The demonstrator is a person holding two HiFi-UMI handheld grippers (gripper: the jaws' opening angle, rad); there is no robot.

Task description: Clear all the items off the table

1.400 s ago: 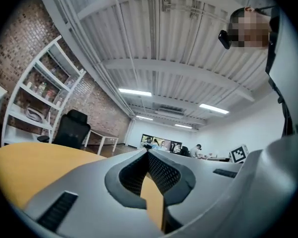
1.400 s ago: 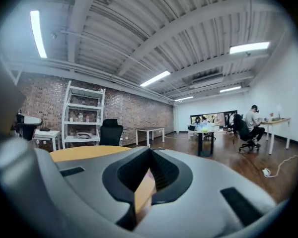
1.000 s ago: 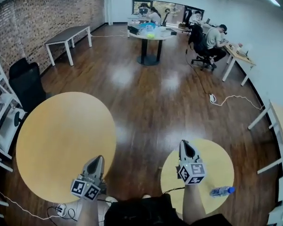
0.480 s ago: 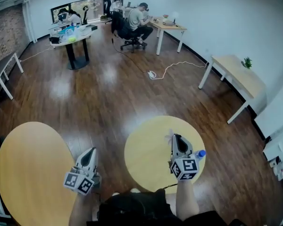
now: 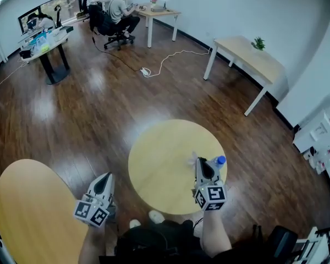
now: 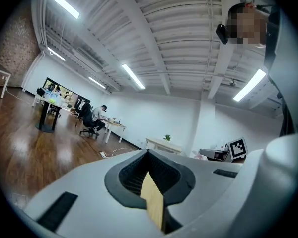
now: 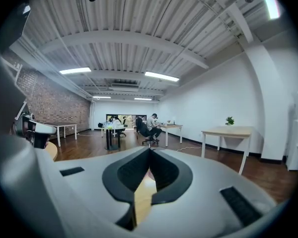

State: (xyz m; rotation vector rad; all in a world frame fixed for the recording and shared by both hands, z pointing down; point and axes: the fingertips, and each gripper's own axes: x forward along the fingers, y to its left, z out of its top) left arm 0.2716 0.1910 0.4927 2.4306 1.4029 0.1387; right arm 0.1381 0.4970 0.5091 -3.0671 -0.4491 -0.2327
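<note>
A small round yellow table point(image 5: 159, 169) fills the middle of the head view. On its right side lies a clear water bottle with a blue cap point(image 5: 218, 160), partly hidden behind my right gripper point(image 5: 201, 165). That gripper hovers over the table's right part, shut and empty, its tip beside the bottle. A small pale thing point(image 5: 192, 158) lies just left of its tip, too small to identify. My left gripper point(image 5: 105, 179) hangs over the floor left of the table, shut and empty. Both gripper views, left point(image 6: 148, 151) and right point(image 7: 150, 150), show closed jaws pointing level into the room.
A larger round yellow table point(image 5: 27, 213) stands at the lower left. A rectangular wooden table point(image 5: 245, 59) with a plant point(image 5: 258, 43) is at the back right. A white cable point(image 5: 168, 56) trails across the floor. A seated person point(image 5: 121, 7) works at a far desk. White shelving point(image 5: 319, 136) lines the right wall.
The head view has swung right, so the small table came from the lower right to the middle. Both grippers moved with it; the bottle now lies right beside my right gripper's tip.
</note>
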